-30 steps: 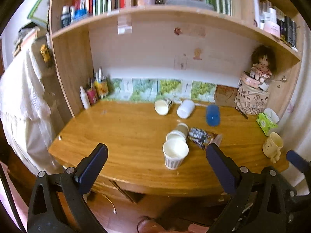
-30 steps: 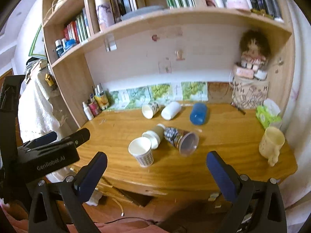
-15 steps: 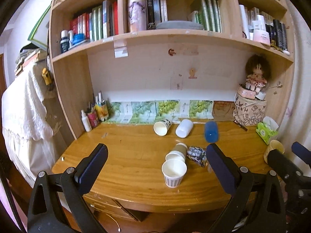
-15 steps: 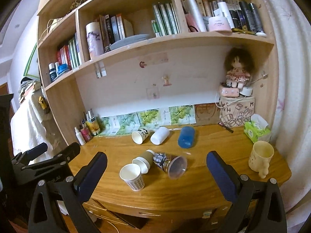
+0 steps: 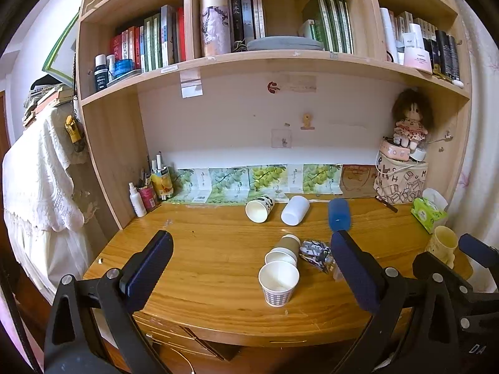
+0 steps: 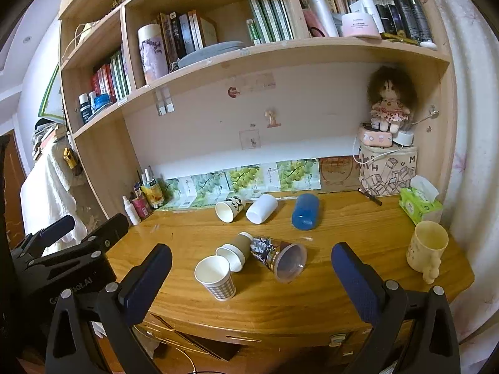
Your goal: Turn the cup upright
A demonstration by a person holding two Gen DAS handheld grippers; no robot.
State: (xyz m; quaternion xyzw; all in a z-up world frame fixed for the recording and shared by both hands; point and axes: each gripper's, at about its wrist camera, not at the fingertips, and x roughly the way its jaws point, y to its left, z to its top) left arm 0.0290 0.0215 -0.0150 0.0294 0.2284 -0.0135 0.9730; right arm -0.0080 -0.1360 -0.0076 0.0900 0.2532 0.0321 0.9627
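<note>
Several cups lie on their sides on the wooden desk: a brown paper cup, a patterned clear cup, a white printed cup, a plain white cup and a blue cup. A checked paper cup stands upright at the front. My left gripper is open and empty, held back from the desk's front edge. My right gripper is open and empty, also in front of the desk.
A yellow mug stands upright at the desk's right end, by a green tissue pack. A printed bag with a doll stands at the back right, bottles at the back left. Bookshelves hang above. A white cloth hangs on the left.
Both grippers have pulled back and tilted up, so the desk looks smaller and lower and more of the shelves shows. The cups have not moved.
</note>
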